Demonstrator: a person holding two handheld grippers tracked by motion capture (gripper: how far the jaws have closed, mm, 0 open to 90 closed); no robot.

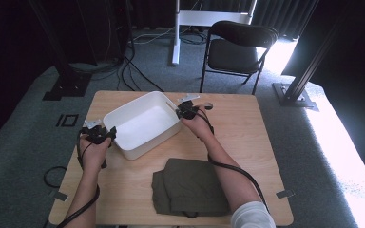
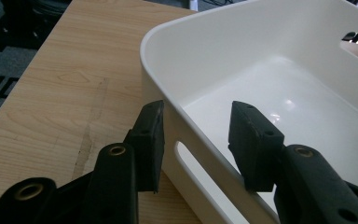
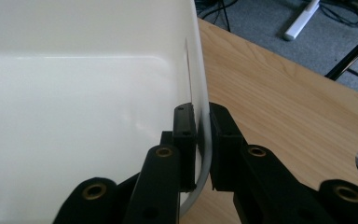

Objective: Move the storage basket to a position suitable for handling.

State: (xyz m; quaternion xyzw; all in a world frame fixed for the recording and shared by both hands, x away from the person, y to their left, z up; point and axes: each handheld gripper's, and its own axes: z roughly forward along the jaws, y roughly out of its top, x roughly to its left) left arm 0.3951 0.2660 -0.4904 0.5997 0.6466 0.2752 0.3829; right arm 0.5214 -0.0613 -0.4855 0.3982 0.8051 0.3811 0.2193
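Observation:
A white plastic bin (image 1: 148, 141) stands empty and skewed on the wooden table (image 1: 247, 128). My left gripper (image 1: 98, 134) is at the bin's near-left end. In the left gripper view it (image 2: 198, 116) is open, one jaw outside and one inside the bin wall (image 2: 242, 46), above a handle slot. My right gripper (image 1: 186, 112) is at the bin's far-right end. In the right gripper view it (image 3: 203, 116) is shut on the thin rim of the bin (image 3: 74, 93), one jaw on each side of the wall.
A folded olive-green garment (image 1: 190, 187) lies near the front edge of the table. A small round shiny object (image 1: 208, 106) sits just right of my right gripper. A black folding chair (image 1: 235, 47) stands behind the table, with cables on the floor.

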